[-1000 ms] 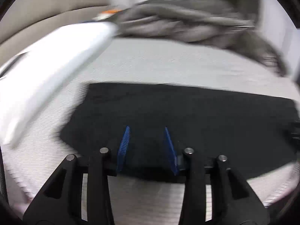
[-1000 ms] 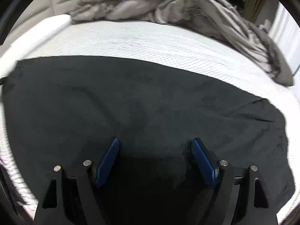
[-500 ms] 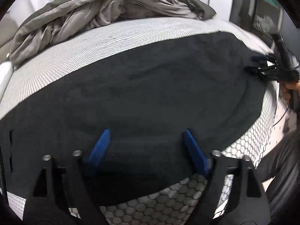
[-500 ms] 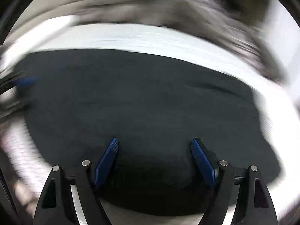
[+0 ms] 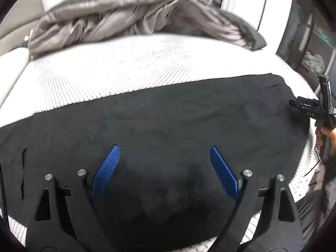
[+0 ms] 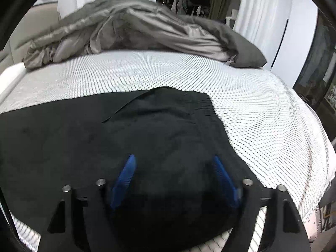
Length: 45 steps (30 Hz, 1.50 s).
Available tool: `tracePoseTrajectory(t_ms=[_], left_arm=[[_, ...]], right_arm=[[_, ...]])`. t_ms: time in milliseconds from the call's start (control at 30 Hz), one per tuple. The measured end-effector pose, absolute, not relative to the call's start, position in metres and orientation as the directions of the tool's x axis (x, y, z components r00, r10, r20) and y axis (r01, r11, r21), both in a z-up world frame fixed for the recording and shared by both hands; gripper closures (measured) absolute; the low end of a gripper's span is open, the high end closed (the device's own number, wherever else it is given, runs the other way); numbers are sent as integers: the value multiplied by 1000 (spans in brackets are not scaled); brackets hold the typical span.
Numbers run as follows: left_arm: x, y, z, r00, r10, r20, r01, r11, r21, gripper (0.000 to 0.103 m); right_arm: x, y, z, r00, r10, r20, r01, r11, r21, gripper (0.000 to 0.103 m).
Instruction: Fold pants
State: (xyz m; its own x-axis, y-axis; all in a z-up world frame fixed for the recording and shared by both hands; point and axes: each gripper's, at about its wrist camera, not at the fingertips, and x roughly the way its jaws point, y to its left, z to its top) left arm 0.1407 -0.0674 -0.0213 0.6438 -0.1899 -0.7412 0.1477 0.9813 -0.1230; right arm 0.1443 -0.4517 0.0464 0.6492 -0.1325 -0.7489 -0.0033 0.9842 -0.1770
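Black pants (image 5: pixel 172 121) lie flat across the near part of a white mesh mattress (image 5: pixel 117 71). My left gripper (image 5: pixel 164 150) is open, blue pads wide apart, hovering over the pants near their front edge, holding nothing. My right gripper (image 6: pixel 174 159) is open and empty over the pants' right end (image 6: pixel 163 126), where the cloth is wrinkled and its edge curves toward the mattress (image 6: pixel 252 109). In the left wrist view the right gripper (image 5: pixel 304 107) shows at the far right edge, held in a hand.
A crumpled grey duvet (image 5: pixel 134 14) is heaped along the far side of the bed, also in the right wrist view (image 6: pixel 134 29). White curtains and a dark glass door (image 6: pixel 315 63) stand beyond the bed's right side.
Both grippers swung rightward along the pants. The left view shifted from the left end and a white pillow to the middle; the right view shifted to the pants' right end. Both stayed open.
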Motion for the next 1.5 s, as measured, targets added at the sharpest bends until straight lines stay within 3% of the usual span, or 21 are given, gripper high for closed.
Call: tracePoseTrajectory(t_ms=[100,333,367,433,533,700,800,833,933,1033,1167,1267,1367,1433,1500], left_arm=[[159,-60,-48,557,-131,-820,115,990,-80,16],[150,-56,-50,572,-112,-812,140,989,-38,15],[148,-55,-47,577,-111,-809,129,991,-45,15],[143,-58,-35,590,-144,-794,135,988,-79,15],[147,-66,-21,626,-185,-757,159,981,-108,15],[165,-68,-47,554,-106,-826,140,990,-33,14],[160,-65,-46,561,-103,-822,149,989,-22,13],[158,-64,-47,564,-102,-819,149,989,-21,13],[156,-64,-48,567,-94,-818,145,989,-12,12],[158,-63,-44,561,-74,-824,125,992,-4,12],[158,-60,-25,605,-80,-792,105,994,-20,13],[167,-57,-25,600,-73,-797,81,996,-30,13],[175,-51,-44,549,-58,-834,64,998,-27,12],[175,-50,-47,559,-71,-826,75,997,-36,11],[174,-51,-46,563,-68,-824,82,996,-26,11]], right_arm=[[165,-445,23,599,-186,-779,-43,963,-264,41],[154,-467,27,603,-165,-781,-21,975,-222,43],[152,-471,32,608,-159,-778,4,980,-198,50],[150,-473,44,634,-153,-758,66,987,-144,55],[167,-457,50,654,-106,-749,45,994,-102,55],[193,-435,14,569,-206,-796,-26,963,-268,55],[180,-455,22,566,-225,-793,16,965,-263,54],[175,-464,22,552,-279,-786,64,954,-293,41],[160,-479,18,550,-256,-795,77,963,-257,39],[150,-471,31,594,-245,-766,77,965,-249,47],[149,-462,55,668,-157,-727,44,984,-172,50],[183,-458,58,658,-111,-745,47,993,-107,65],[233,-464,38,606,-75,-792,35,997,-68,73],[258,-474,13,547,-113,-829,61,994,-95,86],[261,-482,9,553,-107,-826,89,994,-69,90]])
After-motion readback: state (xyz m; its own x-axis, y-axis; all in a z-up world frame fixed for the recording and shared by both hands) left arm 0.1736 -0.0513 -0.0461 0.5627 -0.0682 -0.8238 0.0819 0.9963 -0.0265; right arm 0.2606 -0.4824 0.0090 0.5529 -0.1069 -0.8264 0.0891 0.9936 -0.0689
